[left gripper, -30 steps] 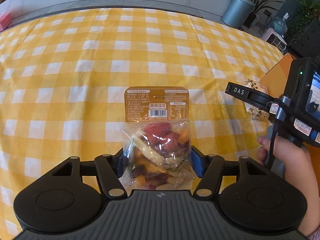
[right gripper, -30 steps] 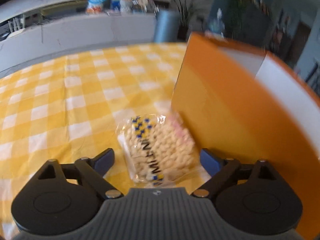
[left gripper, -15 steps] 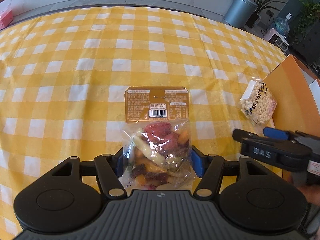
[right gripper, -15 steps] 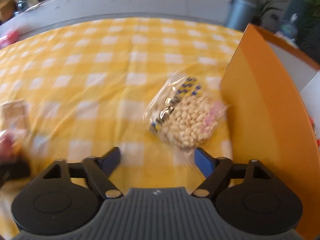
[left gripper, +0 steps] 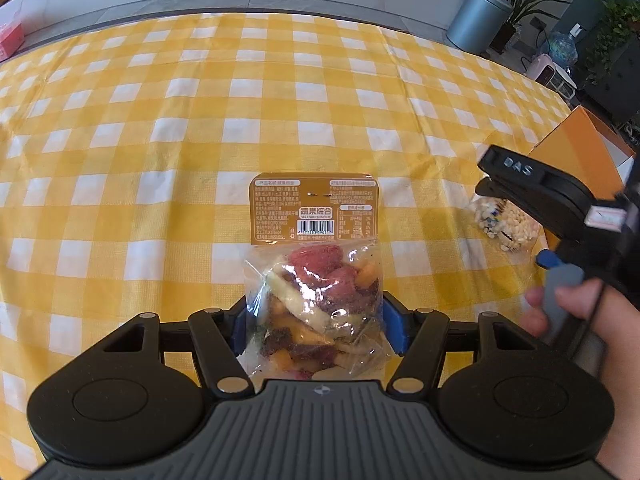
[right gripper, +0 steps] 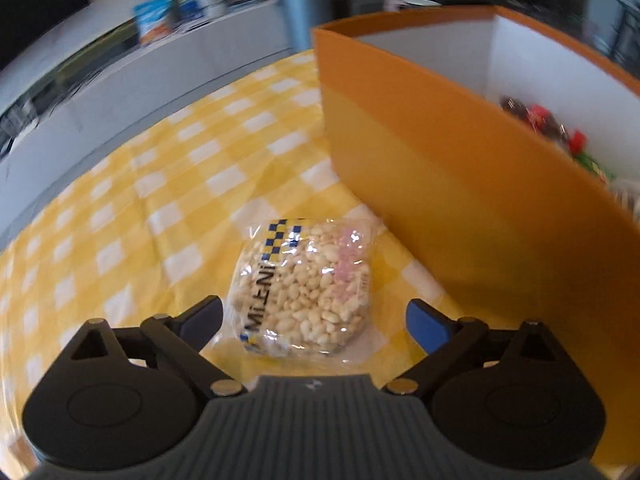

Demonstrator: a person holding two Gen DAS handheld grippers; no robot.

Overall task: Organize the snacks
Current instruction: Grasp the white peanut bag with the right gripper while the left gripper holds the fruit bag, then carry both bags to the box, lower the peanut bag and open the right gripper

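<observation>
Right tool (right gripper: pixel 314 318) hangs tilted down over the puffed-grain packet (right gripper: pixel 306 288), jaws opening and now wide. The packet sits between the two blue pads but neither pad touches it: clear desk shows on both sides. Nothing held.

Packet lies flat on the checked cloth of the desk (right gripper: pixel 160 200), just beside the near wall of the orange box (right gripper: pixel 440 184), toward the desk's right edge. Its printed end faces the left pad, the plain end faces the box. Outline is nearly square (no strong long axis to line up on), so jaw alignment matters less than centring.

Key relation: packet is straight ahead of the right tool and slightly left of the midline between the pads; the right pad stands closer to the box wall than to the packet. Judgement: a closing stroke should catch it, but the right pad has little room beside the box.

Left tool (left gripper: pixel 314 320) is about half closed on the dried fruit bag (left gripper: pixel 316 280), pads pressing both sides of the clear lower part; the bag's brown header card points away toward the desk's far edge. Bag rests on the cloth, mid-desk.

Right tool is plainly the nearer one to the packet (left is occupied). Box already contains some wrapped snacks (right gripper: pixel 540 120).
</observation>
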